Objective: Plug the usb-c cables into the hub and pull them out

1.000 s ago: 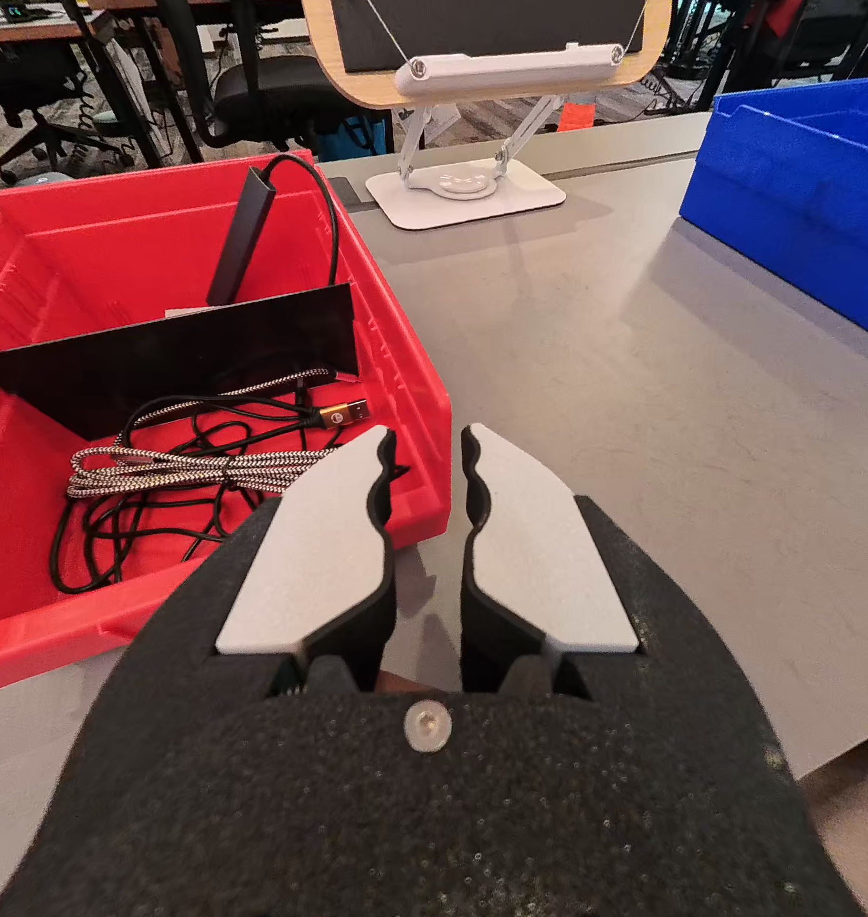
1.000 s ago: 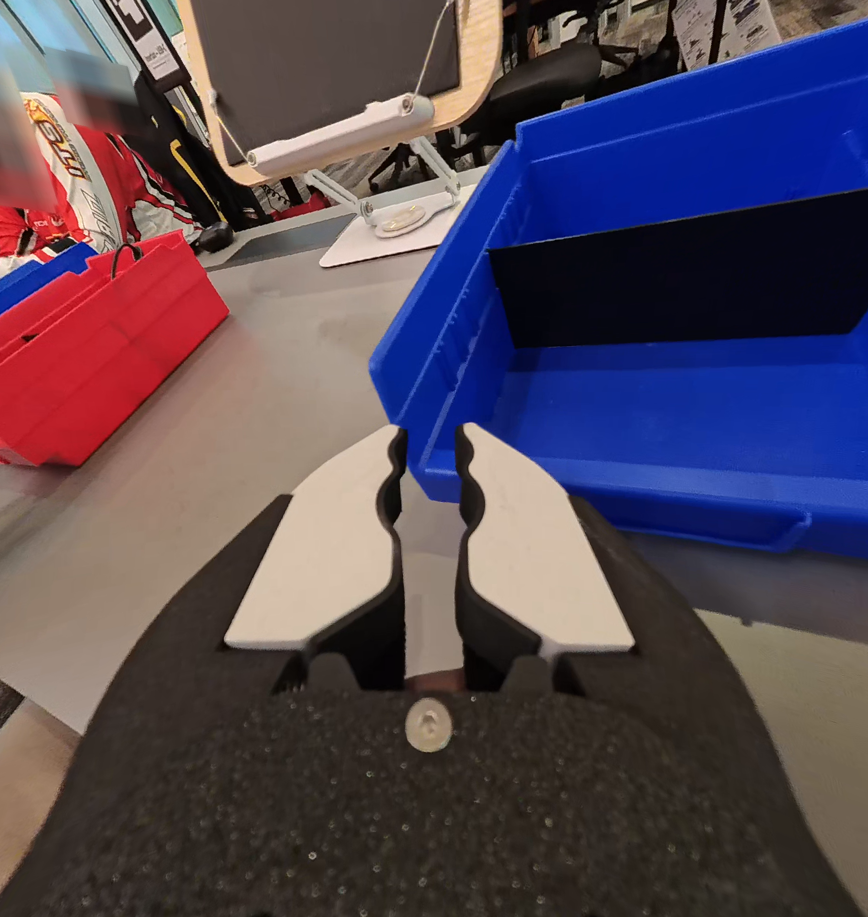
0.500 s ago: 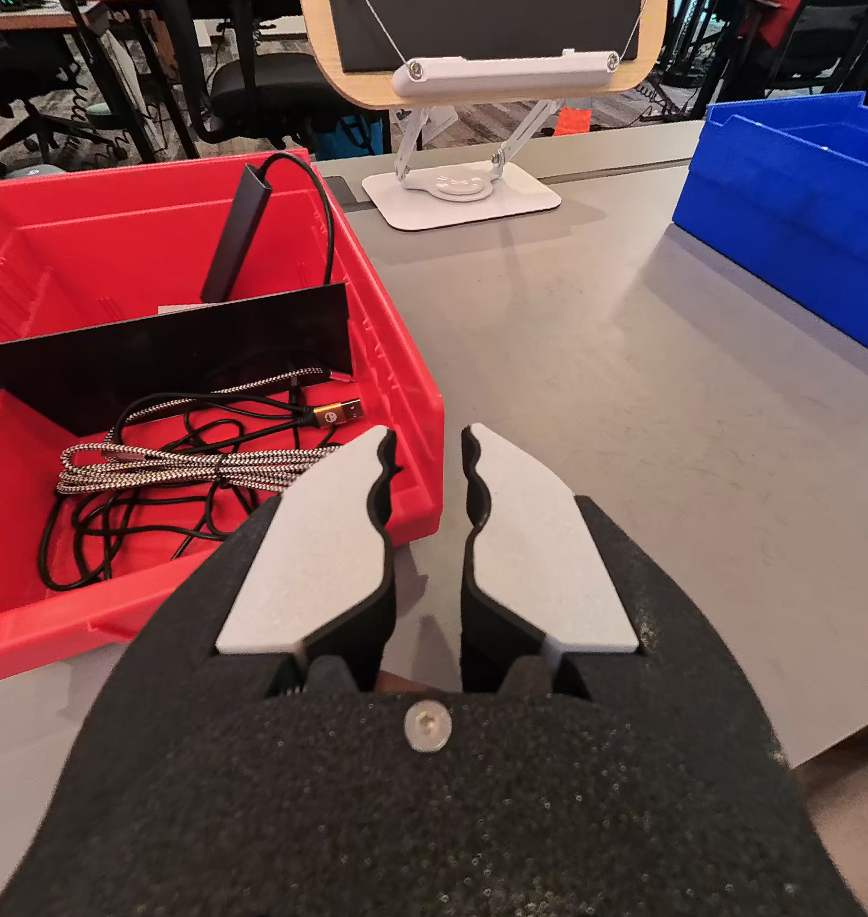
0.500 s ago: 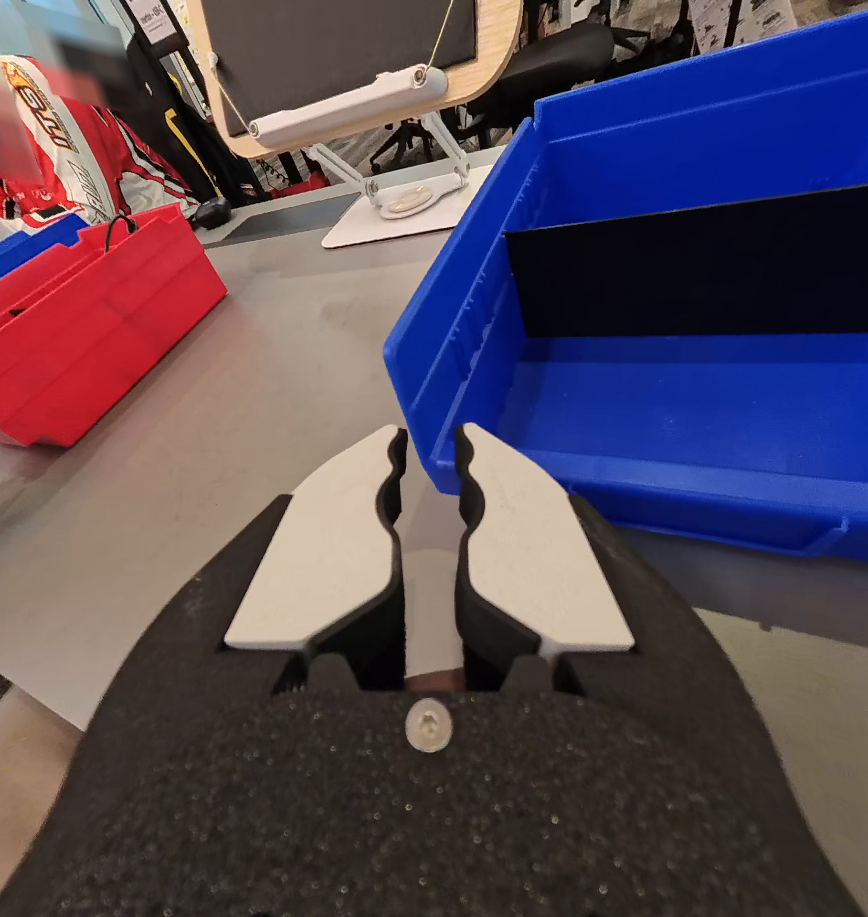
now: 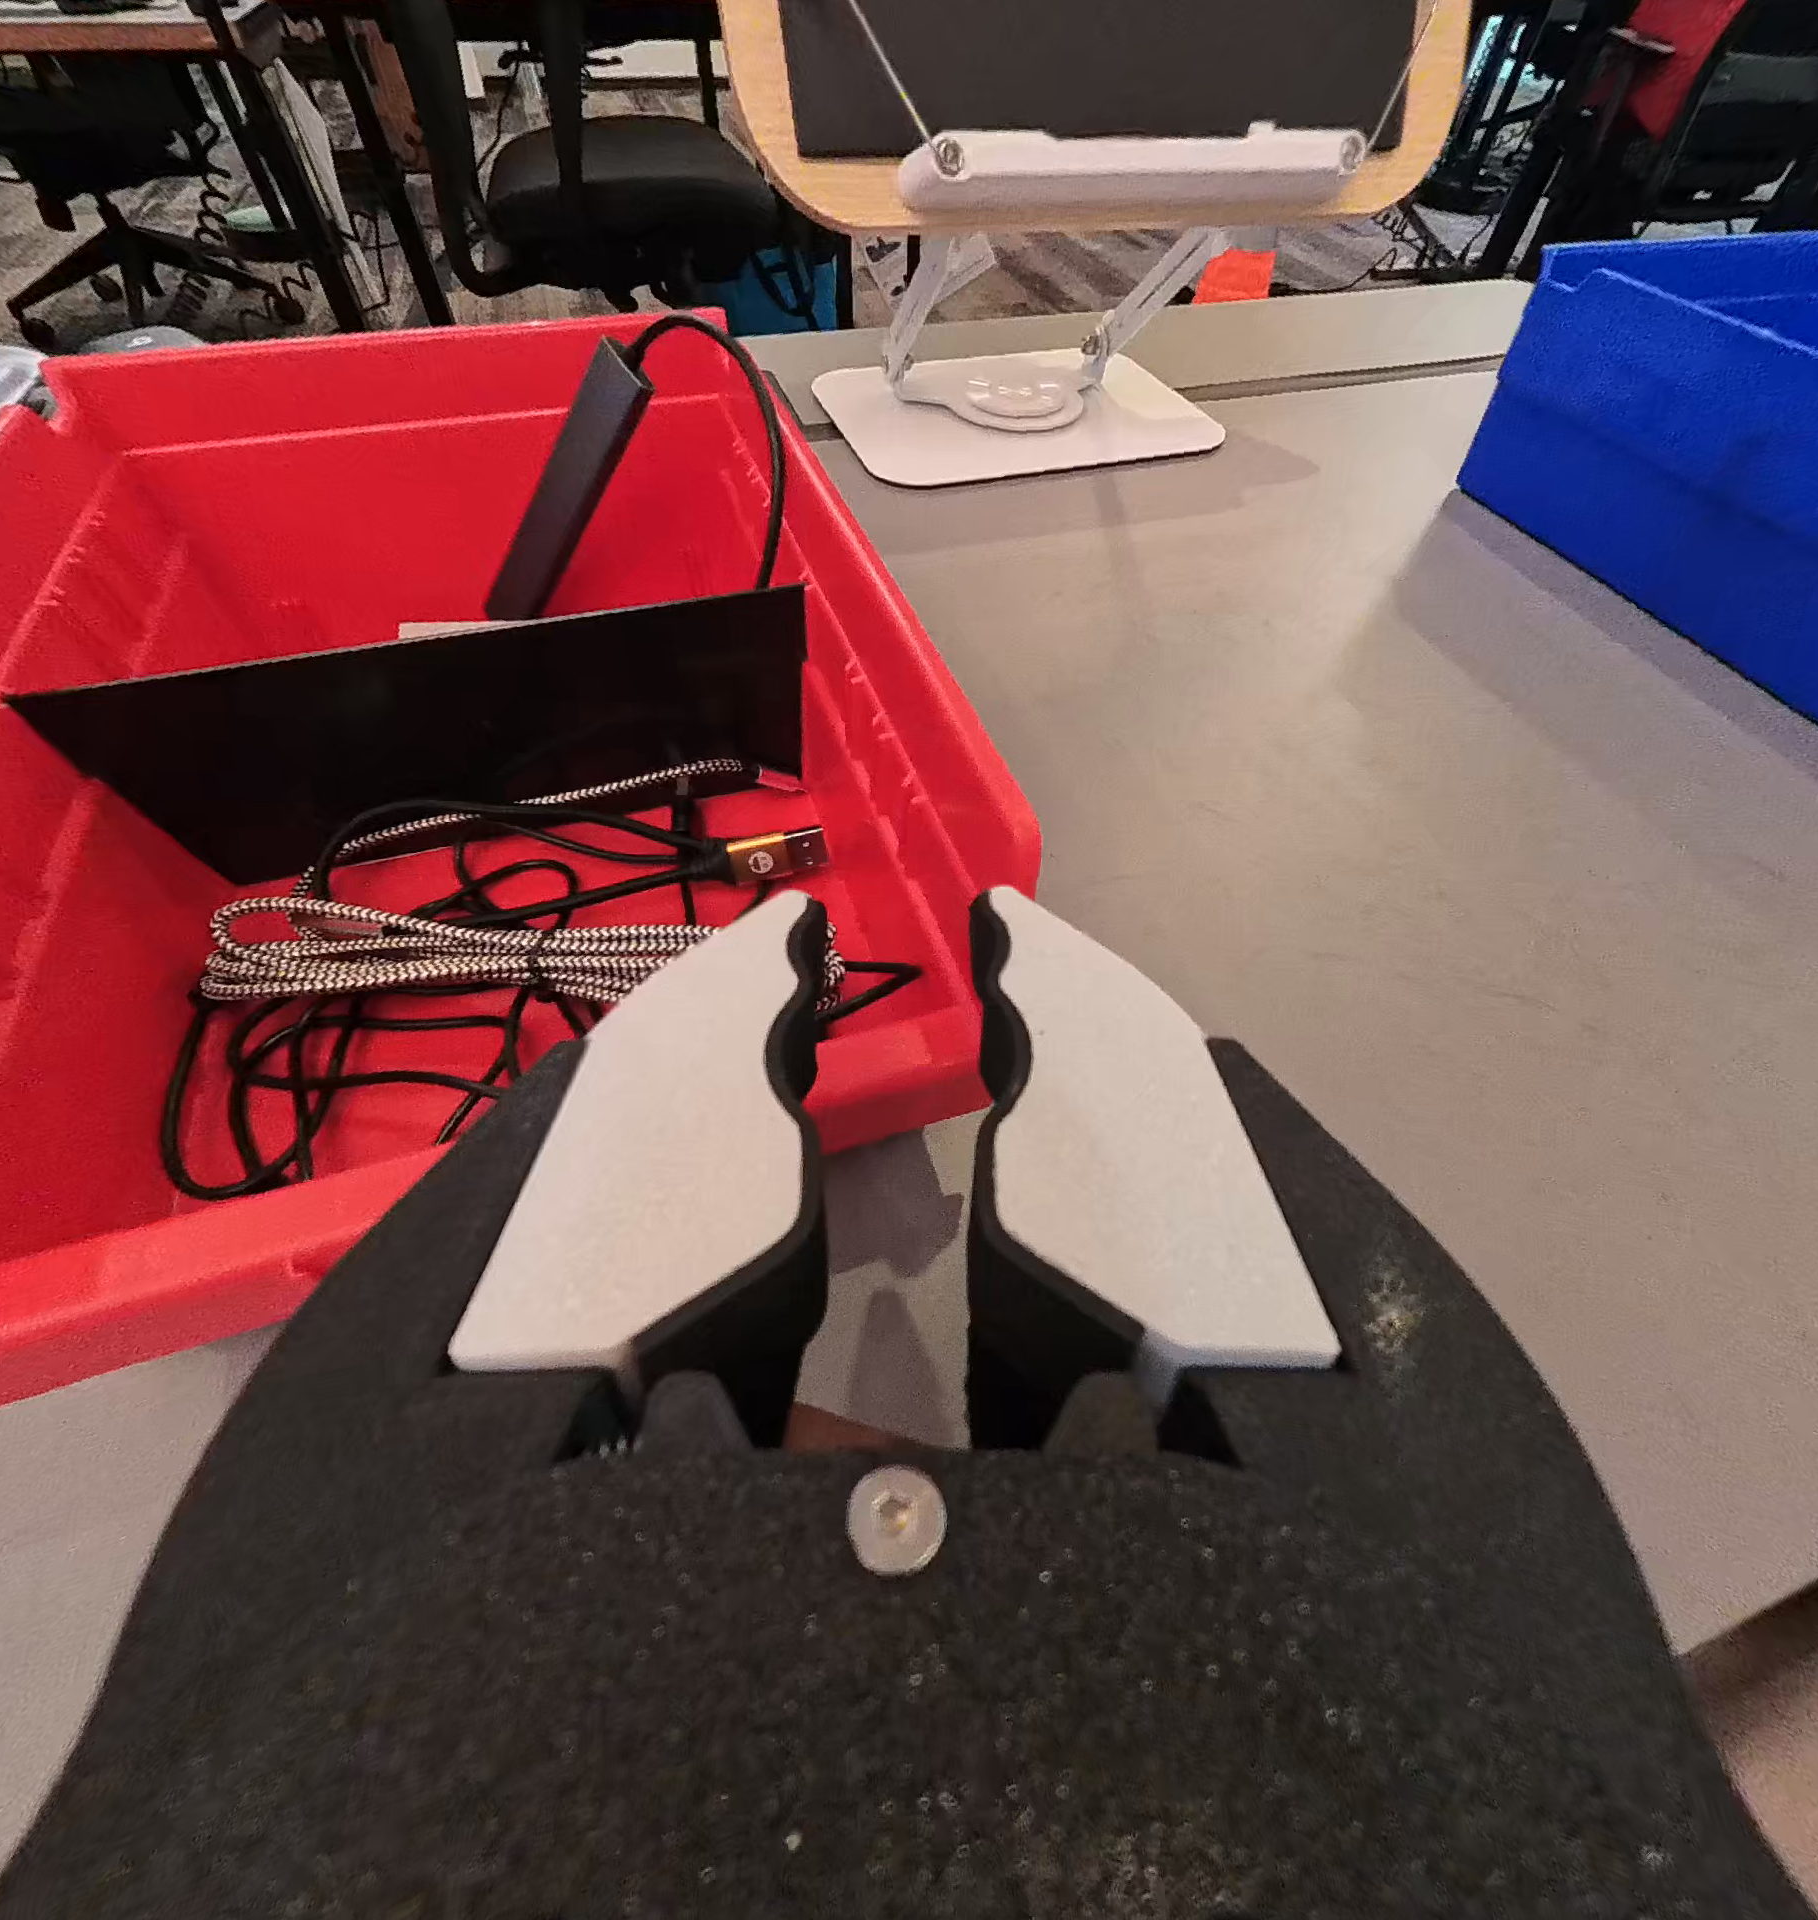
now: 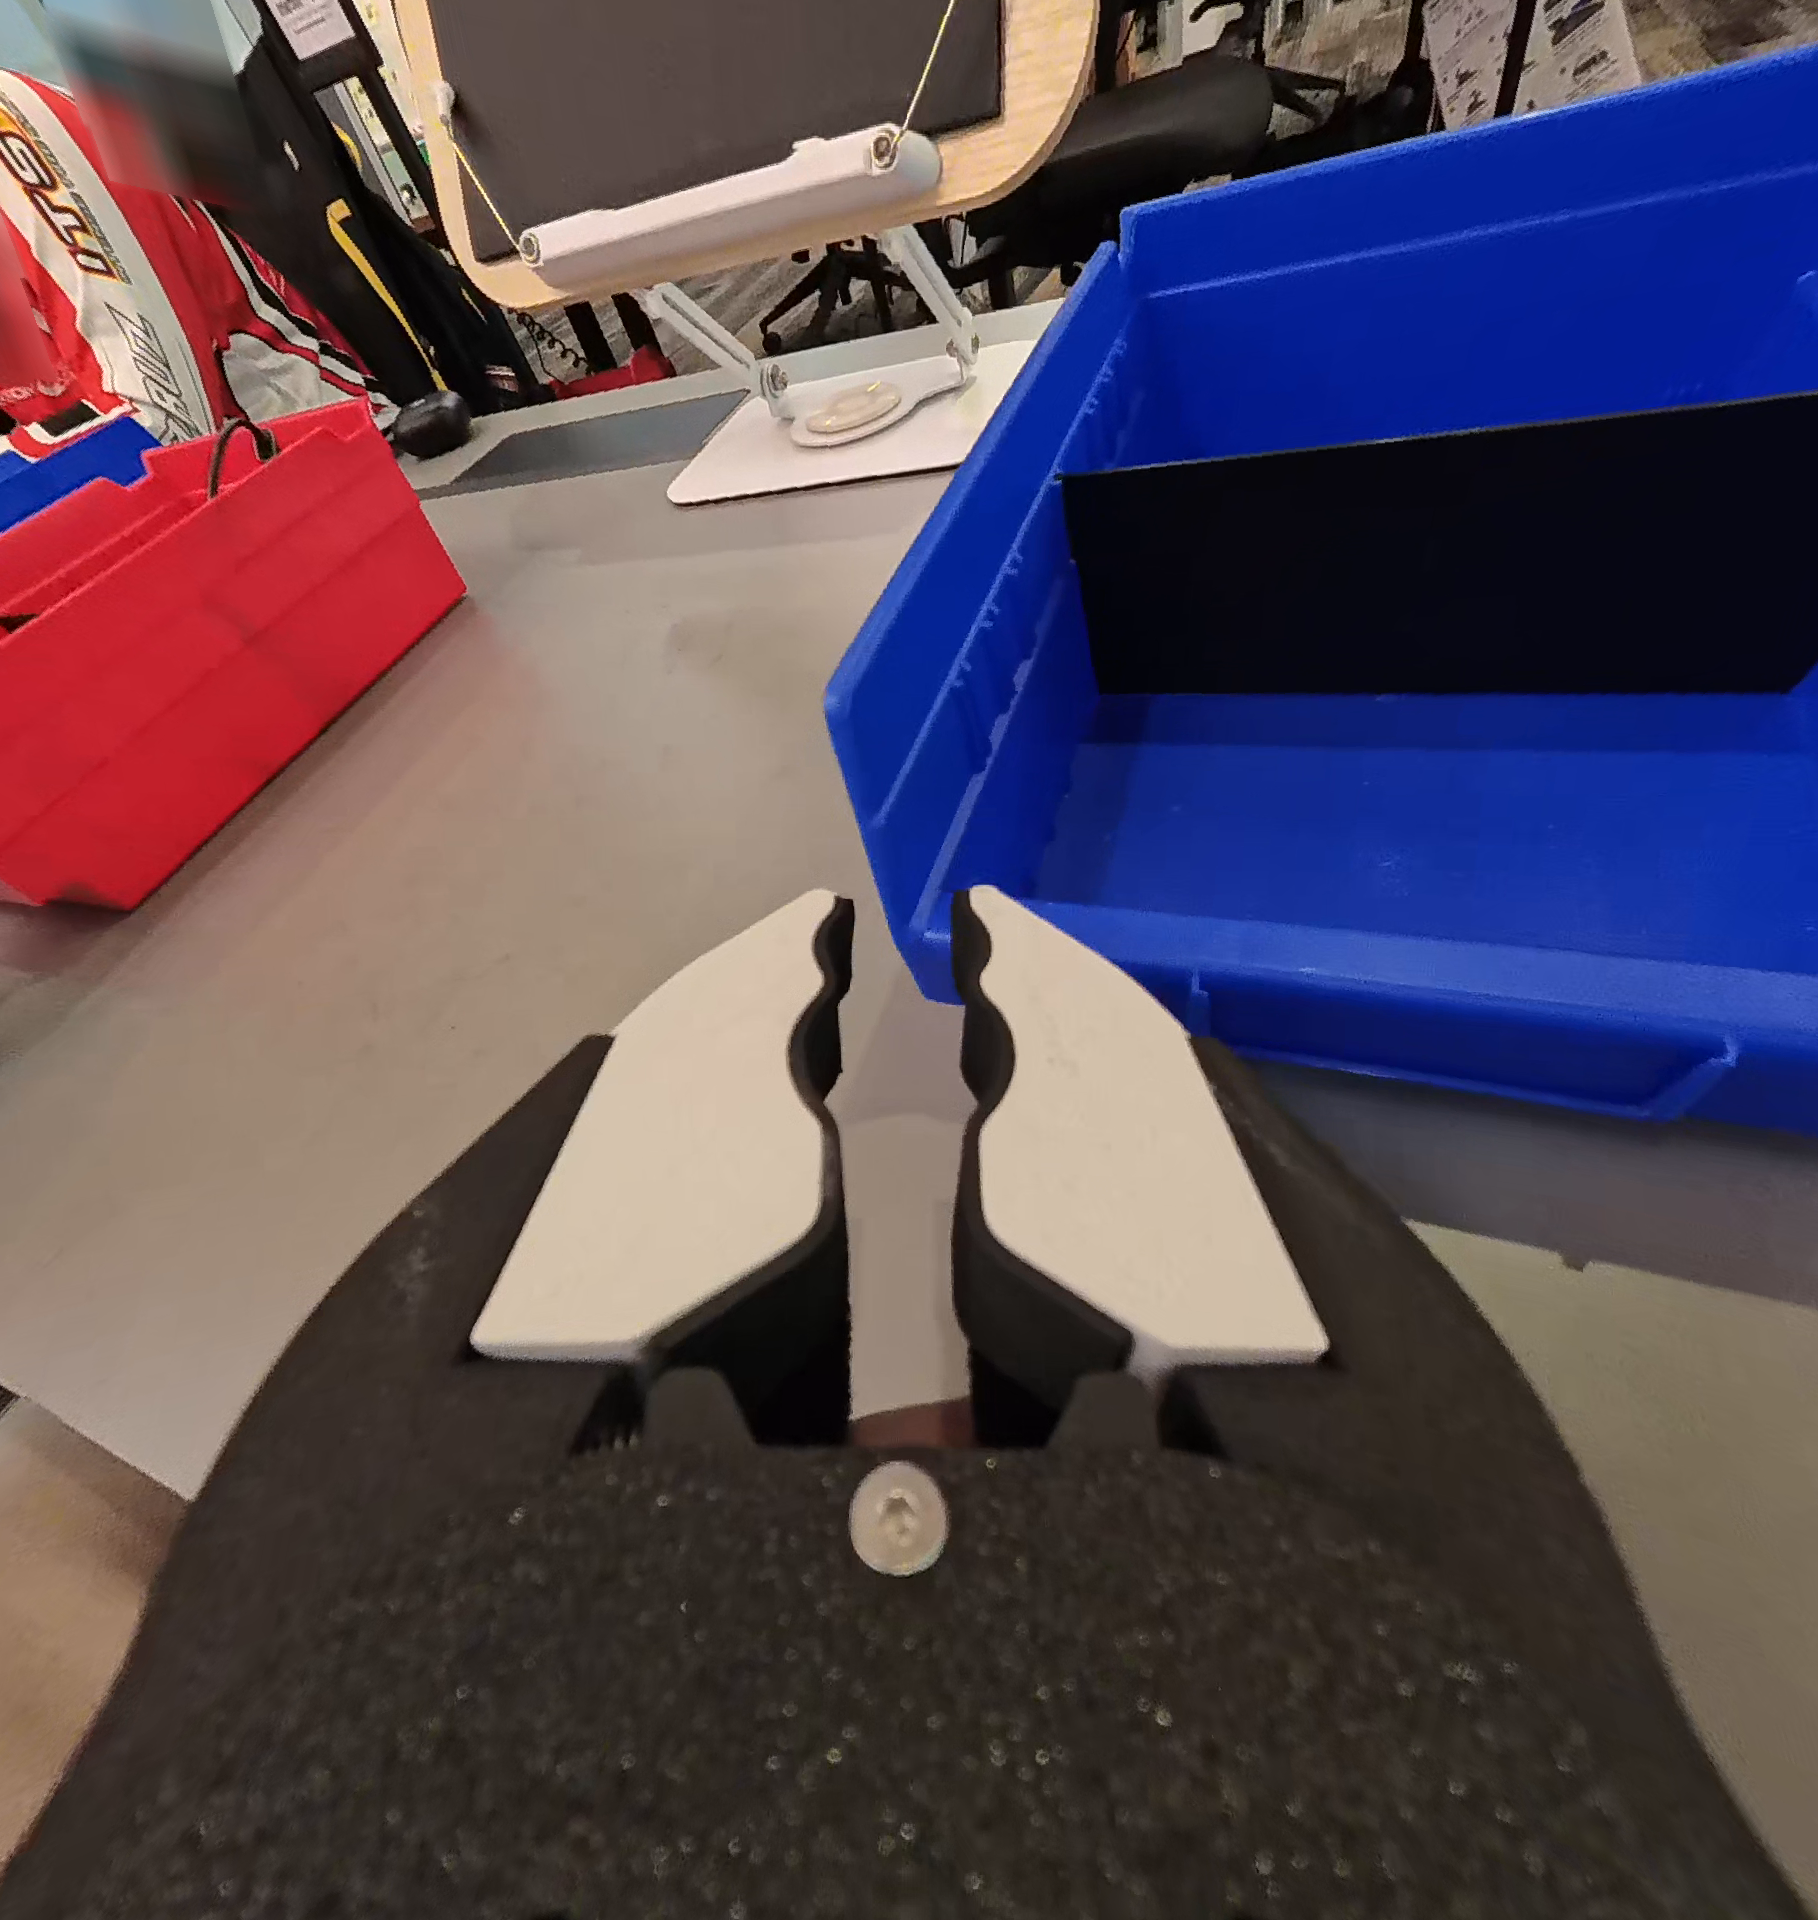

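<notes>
On the grey surface [image 5: 1352,831] I had two bins in sight: a red plastic bin [image 5: 946,862] to the left and a blue plastic bin [image 6: 988,727] to the right, well apart. My left tool [image 5: 889,920] hung above the near right corner of the red bin, its two grey-faced fingers parted by a narrow gap and gripping nothing. A black divider panel [image 5: 417,717] split the red bin crosswise. The near compartment held a tangle of thin black cables [image 5: 292,1091] and a bundled black-and-white braided cable [image 5: 417,945], with a gold-collared plug [image 5: 775,857] lying at the right side near the bin wall. Behind the divider, the slim dark rectangular hub [image 5: 572,478] leaned upright against the far part of the bin, its own black lead [image 5: 770,436] looping from its top end down the right wall. No cable was plugged into it that I could see.

My right tool [image 6: 900,909] hovered just before the near left corner of the blue bin, fingers likewise slightly apart and empty. That bin carried its own black divider [image 6: 1456,582]. A white stand holding a wood-edged board [image 5: 1019,416] stood at the far edge of the surface.
</notes>
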`<action>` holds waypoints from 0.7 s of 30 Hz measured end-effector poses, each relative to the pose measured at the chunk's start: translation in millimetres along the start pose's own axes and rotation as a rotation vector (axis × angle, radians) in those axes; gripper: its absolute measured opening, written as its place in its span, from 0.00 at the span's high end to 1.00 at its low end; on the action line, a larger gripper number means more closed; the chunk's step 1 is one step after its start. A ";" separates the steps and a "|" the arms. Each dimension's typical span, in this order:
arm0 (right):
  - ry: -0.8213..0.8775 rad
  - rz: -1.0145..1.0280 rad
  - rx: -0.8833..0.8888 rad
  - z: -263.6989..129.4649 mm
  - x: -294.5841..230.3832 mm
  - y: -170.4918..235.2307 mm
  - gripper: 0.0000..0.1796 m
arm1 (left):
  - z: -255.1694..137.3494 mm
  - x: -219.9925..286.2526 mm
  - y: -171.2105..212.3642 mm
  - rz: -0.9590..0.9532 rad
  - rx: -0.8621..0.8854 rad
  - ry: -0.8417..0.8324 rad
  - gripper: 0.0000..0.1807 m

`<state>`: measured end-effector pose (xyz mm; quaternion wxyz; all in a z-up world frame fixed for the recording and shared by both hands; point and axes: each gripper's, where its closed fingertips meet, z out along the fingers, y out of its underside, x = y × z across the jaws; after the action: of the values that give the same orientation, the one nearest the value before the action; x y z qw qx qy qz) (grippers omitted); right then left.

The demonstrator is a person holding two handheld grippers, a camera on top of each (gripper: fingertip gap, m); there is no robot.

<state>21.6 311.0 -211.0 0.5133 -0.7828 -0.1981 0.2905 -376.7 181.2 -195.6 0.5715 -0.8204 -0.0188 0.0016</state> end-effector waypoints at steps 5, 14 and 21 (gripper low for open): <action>-0.006 -0.012 -0.016 5.6 -2.6 2.4 0.90 | 4.6 3.0 3.8 0.007 -0.022 0.014 0.85; -0.003 -0.044 -0.006 2.5 -3.8 0.8 0.90 | 4.1 18.9 2.6 0.010 -0.016 0.057 0.85; -0.015 -0.012 -0.001 0.1 -0.8 1.3 0.90 | 8.7 28.9 3.2 0.023 -0.029 0.078 0.85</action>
<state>21.0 310.1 -212.1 0.5133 -0.7796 -0.2068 0.2932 -347.9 189.1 -201.1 0.5598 -0.8282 0.0127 -0.0240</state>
